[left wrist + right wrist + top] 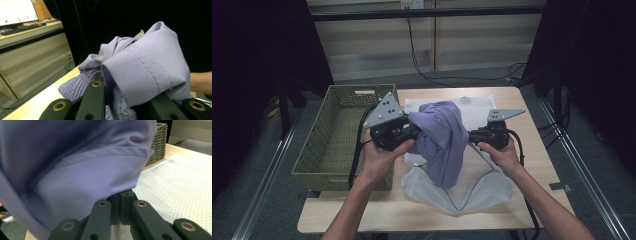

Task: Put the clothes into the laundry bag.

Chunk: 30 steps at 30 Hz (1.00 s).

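**Lavender garment held up between both grippers over the mesh bag**

A person holds a lavender garment (443, 140) off the surface (532, 165), one gripper on each side of it. The left gripper (412, 131) meets the cloth at its upper left, and the right gripper (472, 136) meets it at the right edge. The garment hangs bunched between them, its lower folds drooping toward a white mesh bag (484, 192) that lies flat on the surface beneath.

In the left gripper view, the cloth (140, 72) is gathered thickly over and between the black jaws, which are drawn close together and clamped on a wad of it; a stitched hem band runs across the fold nearest the camera, and a ribbed, elasticated edge shows lower left. The pale wooden surface (37, 102) passes under it.

In the right gripper view, the jaws stand fully closed against each other, with the garment (75, 170) pinched at their tips and billowing over the upper left of the view. The mesh bag (180, 187) spreads out to the right below the cloth.

A green woven basket (337, 135) stands at the left end of the surface, just beside the left hand (379, 157); its corner also shows in the right gripper view (157, 142), behind the garment. The right hand (504, 155) grips its tool above the bag's right side.
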### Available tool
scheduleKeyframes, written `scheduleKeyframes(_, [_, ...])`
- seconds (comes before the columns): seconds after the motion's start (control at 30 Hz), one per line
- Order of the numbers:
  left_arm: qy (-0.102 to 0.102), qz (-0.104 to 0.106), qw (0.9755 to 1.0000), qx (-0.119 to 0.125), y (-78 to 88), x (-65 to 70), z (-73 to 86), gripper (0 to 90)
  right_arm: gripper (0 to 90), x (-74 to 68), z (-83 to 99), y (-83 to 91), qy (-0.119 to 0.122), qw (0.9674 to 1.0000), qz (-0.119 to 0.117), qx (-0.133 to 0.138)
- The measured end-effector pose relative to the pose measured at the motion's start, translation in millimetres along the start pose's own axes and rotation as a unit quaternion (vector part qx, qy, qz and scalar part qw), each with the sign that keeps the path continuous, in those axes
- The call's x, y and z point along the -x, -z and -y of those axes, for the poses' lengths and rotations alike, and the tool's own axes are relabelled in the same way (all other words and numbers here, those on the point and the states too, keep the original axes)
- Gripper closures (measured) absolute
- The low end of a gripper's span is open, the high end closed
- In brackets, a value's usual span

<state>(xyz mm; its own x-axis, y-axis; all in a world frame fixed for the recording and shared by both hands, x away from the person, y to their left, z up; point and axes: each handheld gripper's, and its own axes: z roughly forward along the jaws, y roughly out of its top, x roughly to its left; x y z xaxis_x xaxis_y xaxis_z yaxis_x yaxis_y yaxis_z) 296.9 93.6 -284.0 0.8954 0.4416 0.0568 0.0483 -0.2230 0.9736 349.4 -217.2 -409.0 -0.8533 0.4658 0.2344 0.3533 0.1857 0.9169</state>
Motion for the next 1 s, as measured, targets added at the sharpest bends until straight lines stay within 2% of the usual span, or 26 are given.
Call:
scheduleKeyframes(0.1, [-0.004,0.004,0.9999,-0.014,-8.2,1.6,4.2,81.4,88.8,0.2,0.2,-0.3,0.001,1.0000,-0.001,-0.001])
scheduleKeyframes(0.23, [-0.004,0.006,0.9998,-0.018,-16.9,4.5,7.5,81.4,88.8,0.1,0.3,-0.7,0.000,1.0000,-0.001,-0.002])
scheduleKeyframes(0.4, [-0.002,0.003,1.0000,-0.006,-23.3,6.6,9.3,81.4,88.8,0.3,0.7,-1.6,0.000,1.0000,-0.002,-0.004])
scheduleKeyframes(0.5, [0.011,0.014,0.9998,0.011,-25.5,7.9,10.3,81.4,88.8,-0.1,0.5,-1.5,0.001,1.0000,-0.003,-0.004])
scheduleKeyframes(0.57, [0.016,0.013,0.9998,0.009,-27.9,8.6,12.5,81.4,88.8,-0.1,0.4,-1.6,0.001,1.0000,-0.003,-0.003])
scheduleKeyframes(0.6, [0.020,0.016,0.9997,0.003,-31.6,9.6,15.0,81.4,88.8,-0.2,0.5,-1.6,0.001,1.0000,-0.003,-0.004])
scheduleKeyframes(0.73, [0.008,0.017,0.9995,-0.027,-46.2,12.9,25.3,81.2,88.8,-0.5,0.7,-1.9,0.001,1.0000,-0.003,-0.005])
scheduleKeyframes(1.0, [-0.014,0.038,0.9966,-0.072,-66.7,21.0,40.8,80.9,88.8,0.3,1.4,-1.5,0.002,1.0000,-0.003,-0.007])
